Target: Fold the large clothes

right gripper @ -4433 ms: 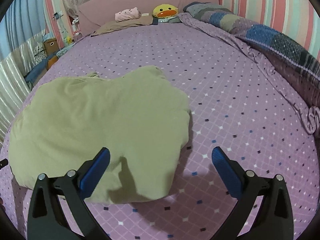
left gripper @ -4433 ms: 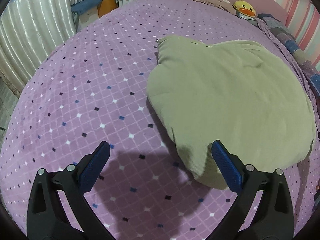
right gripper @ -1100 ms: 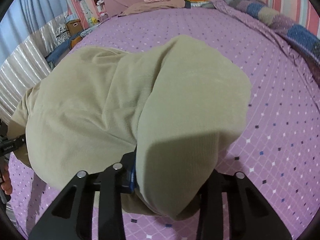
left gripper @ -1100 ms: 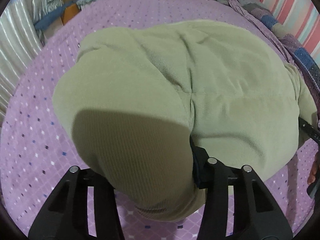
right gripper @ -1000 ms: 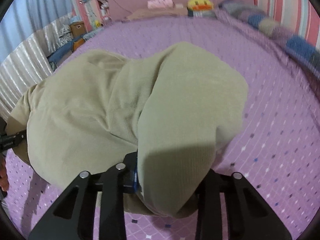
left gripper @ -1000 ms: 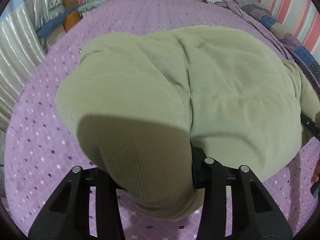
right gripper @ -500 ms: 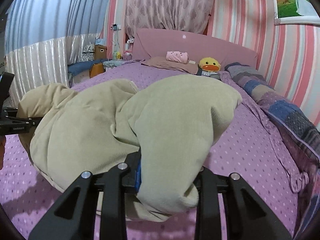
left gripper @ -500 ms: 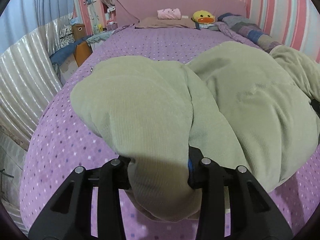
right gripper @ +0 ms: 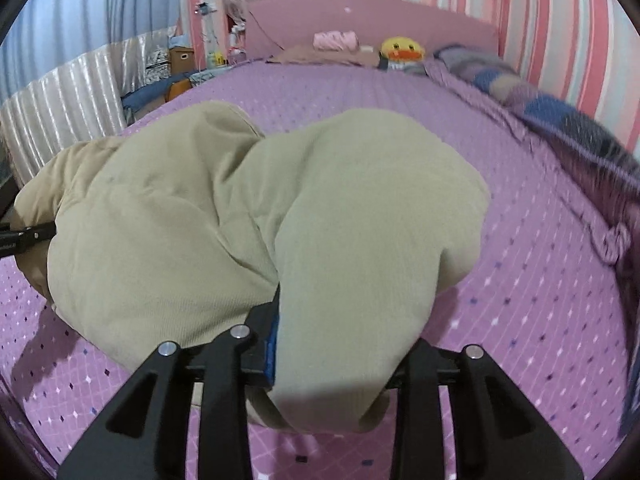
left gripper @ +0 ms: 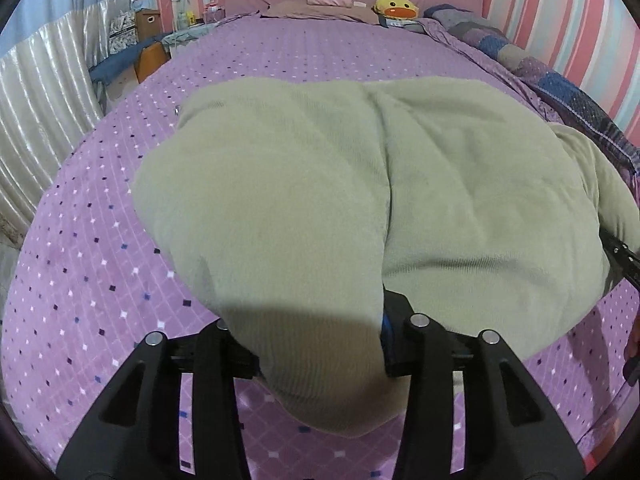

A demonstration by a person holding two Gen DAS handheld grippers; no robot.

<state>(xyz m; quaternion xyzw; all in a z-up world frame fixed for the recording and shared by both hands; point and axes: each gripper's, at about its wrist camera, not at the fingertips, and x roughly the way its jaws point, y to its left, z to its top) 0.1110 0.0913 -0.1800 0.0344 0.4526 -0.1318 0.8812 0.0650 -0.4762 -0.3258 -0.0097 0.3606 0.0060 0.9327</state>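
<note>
Since half a second ago both views tilt back down toward the purple bedspread [left gripper: 100, 248]. Left gripper [left gripper: 320, 344] and right gripper [right gripper: 332, 344] are each clamped on bunched corners of the olive garment [left gripper: 360, 184], which billows ahead of both jaws.

Two wrist fisheye views, both aimed along the bed toward its head

From close above, each view is filled by the bulky olive-green ribbed garment [left gripper: 400, 184] [right gripper: 260, 220]. Shared by both are the purple diamond-patterned bedspread [left gripper: 92, 248] [right gripper: 532, 280] and, near 12 o'clock, the yellow duck plush toy [left gripper: 396, 7] [right gripper: 402, 50]; the right view is pitched higher.
</note>
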